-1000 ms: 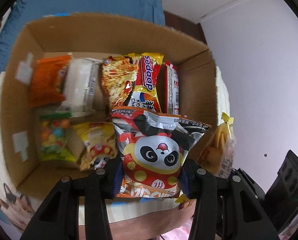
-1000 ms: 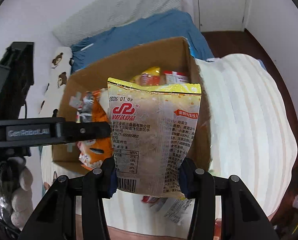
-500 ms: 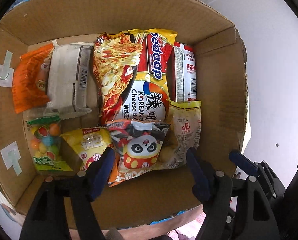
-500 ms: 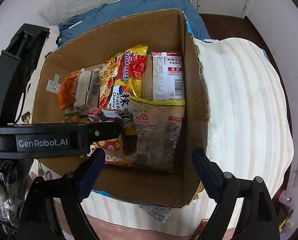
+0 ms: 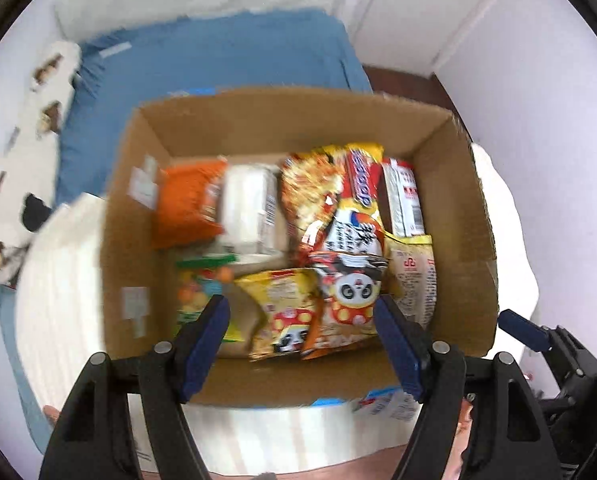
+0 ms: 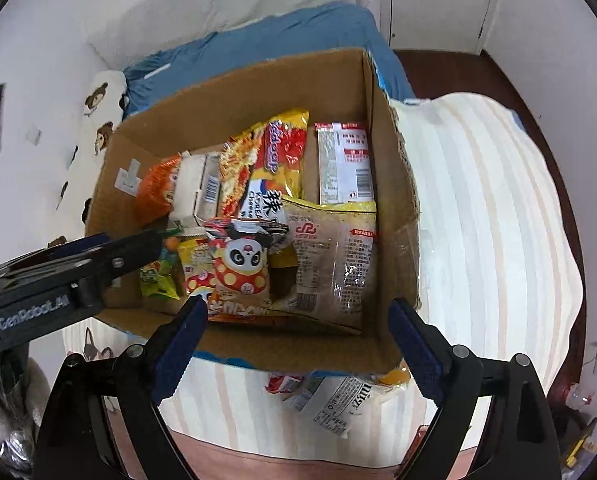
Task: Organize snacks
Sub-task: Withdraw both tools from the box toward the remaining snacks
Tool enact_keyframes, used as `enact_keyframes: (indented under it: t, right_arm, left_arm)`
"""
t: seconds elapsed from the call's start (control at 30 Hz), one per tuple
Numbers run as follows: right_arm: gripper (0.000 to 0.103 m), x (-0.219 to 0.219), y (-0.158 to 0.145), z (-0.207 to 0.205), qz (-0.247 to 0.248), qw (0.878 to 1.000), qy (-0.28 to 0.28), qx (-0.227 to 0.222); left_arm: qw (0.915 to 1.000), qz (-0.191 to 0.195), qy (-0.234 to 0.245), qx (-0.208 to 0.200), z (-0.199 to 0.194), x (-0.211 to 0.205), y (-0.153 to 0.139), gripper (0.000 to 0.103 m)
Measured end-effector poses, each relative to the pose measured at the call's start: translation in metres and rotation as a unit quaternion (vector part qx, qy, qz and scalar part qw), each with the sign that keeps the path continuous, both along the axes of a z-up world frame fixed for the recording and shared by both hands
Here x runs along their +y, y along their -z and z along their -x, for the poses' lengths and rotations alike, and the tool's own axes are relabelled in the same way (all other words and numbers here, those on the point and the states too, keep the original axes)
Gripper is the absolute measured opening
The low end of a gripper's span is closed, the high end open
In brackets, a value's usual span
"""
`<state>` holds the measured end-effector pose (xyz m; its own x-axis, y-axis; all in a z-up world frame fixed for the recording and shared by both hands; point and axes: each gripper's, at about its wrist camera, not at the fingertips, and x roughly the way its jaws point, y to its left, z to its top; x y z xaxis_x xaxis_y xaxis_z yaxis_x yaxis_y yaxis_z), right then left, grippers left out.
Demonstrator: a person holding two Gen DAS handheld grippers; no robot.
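Observation:
A cardboard box (image 5: 450, 204) (image 6: 394, 184) on the bed holds several snack packs. The red panda bag (image 5: 352, 300) (image 6: 240, 268) lies near its front wall, next to the clear yellow-topped bag (image 5: 414, 276) (image 6: 330, 256). Behind them are the yellow Sedaap noodle pack (image 5: 346, 204) (image 6: 274, 168), a white-red pack (image 6: 344, 164), an orange bag (image 5: 186, 204) and a white pack (image 5: 248, 208). My left gripper (image 5: 302, 344) is open and empty above the box's front edge. My right gripper (image 6: 296, 344) is open and empty over the front right of the box.
More loose snack packs (image 6: 334, 396) lie on the striped white cover (image 6: 478, 220) in front of the box. A blue sheet (image 5: 202, 60) and a bear-print pillow (image 6: 98, 104) lie behind and left. The left gripper's body (image 6: 58, 280) crosses the right wrist view.
Both grippers have opened and let go of their bags, which now lie in the box. Both grippers have since pulled back up and away from the box.

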<state>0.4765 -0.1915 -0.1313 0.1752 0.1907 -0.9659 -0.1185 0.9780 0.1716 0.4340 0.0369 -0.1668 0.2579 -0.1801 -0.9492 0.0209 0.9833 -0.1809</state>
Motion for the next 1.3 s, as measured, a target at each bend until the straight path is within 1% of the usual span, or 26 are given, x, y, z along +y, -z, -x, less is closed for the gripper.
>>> enact_keyframes:
  t: [0.07,0.13,0.2,0.4,0.53,0.7,0.83,0.93,1.07,1.17,1.27,1.3]
  right_arm:
    - [0.093,0.002,-0.010,0.009,-0.004,1.000,-0.001,-0.018]
    - [0.093,0.004,-0.020,0.018,-0.008,0.999,0.001,-0.034]
    - [0.093,0.005,-0.030,0.028,-0.011,0.999,0.001,-0.052]
    - [0.093,0.011,-0.057,0.061,-0.011,0.995,-0.006,-0.097]
    - [0.093,0.013,-0.076,0.087,-0.005,0.990,-0.011,-0.138]
    - [0.093,0.011,-0.097,0.114,-0.013,0.985,-0.013,-0.173]
    - [0.093,0.003,-0.106,0.133,-0.038,0.984,-0.012,-0.175]
    - [0.093,-0.014,-0.102,0.146,-0.053,0.985,0.003,-0.164]
    - [0.093,-0.056,-0.079,0.161,-0.066,0.989,0.043,-0.128]
    - [0.093,-0.093,-0.051,0.165,-0.059,0.990,0.083,-0.096]
    - [0.093,-0.130,-0.018,0.169,-0.053,0.989,0.123,-0.062]
    - [0.093,-0.140,-0.009,0.170,-0.051,0.988,0.134,-0.052]
  left_arm:
    - [0.9994,-0.014,-0.010,-0.029,0.009,0.007,-0.013,0.073]
    - [0.9981,-0.019,-0.020,-0.055,0.021,0.015,-0.025,0.073]
    - [0.9965,-0.024,-0.029,-0.074,0.029,0.016,-0.029,0.073]
    - [0.9899,-0.047,-0.042,-0.127,0.073,0.024,-0.044,0.073]
    - [0.9849,-0.061,-0.044,-0.156,0.101,0.026,-0.058,0.073]
    - [0.9793,-0.069,-0.049,-0.184,0.131,0.025,-0.074,0.073]
    - [0.9765,-0.069,-0.053,-0.197,0.148,0.019,-0.078,0.073]
    - [0.9772,-0.070,-0.052,-0.194,0.158,0.008,-0.073,0.073]
    - [0.9809,-0.073,-0.043,-0.175,0.164,-0.016,-0.054,0.073]
    - [0.9881,-0.066,-0.018,-0.138,0.158,-0.043,-0.028,0.073]
    - [0.9946,-0.056,0.011,-0.087,0.145,-0.074,0.006,0.073]
    - [0.9965,-0.049,0.024,-0.063,0.138,-0.088,0.021,0.073]
